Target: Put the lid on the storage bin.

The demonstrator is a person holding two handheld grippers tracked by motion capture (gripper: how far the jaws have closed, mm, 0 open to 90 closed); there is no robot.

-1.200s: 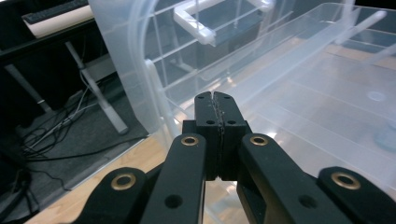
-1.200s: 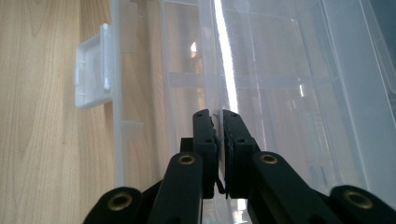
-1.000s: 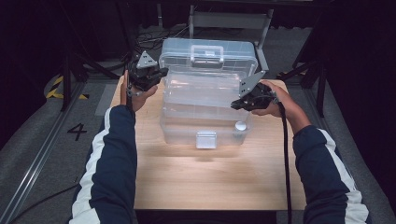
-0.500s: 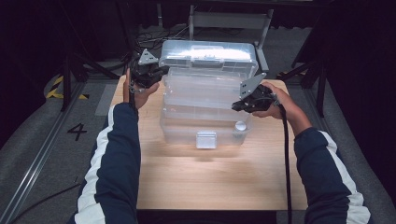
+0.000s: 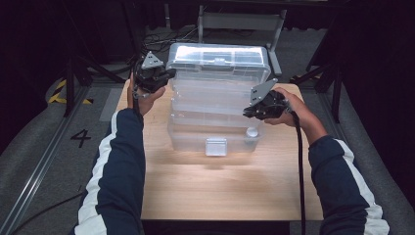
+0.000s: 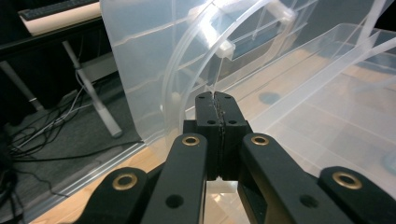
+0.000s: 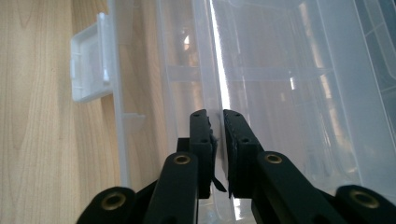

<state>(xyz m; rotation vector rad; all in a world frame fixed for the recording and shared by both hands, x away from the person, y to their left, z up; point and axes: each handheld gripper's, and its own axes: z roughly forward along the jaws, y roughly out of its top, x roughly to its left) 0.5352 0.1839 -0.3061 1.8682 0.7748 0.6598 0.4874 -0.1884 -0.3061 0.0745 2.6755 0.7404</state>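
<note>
A clear plastic storage box stands on the wooden table, its front latch facing me. Its lid is swung up at the back. My left gripper is at the lid's left edge, shut on a thin clear rim of the lid, seen close in the left gripper view between its jaws. My right gripper is at the box's right side. Its jaws have just been opening a little, with the box's clear wall still pinched between them.
Dark stands and cables crowd the floor behind the table. A metal rail runs along the grey floor at the left. Bare wood lies in front of the box.
The lid has tipped slightly and catches more light on its face. Both hands have stayed where they were.
</note>
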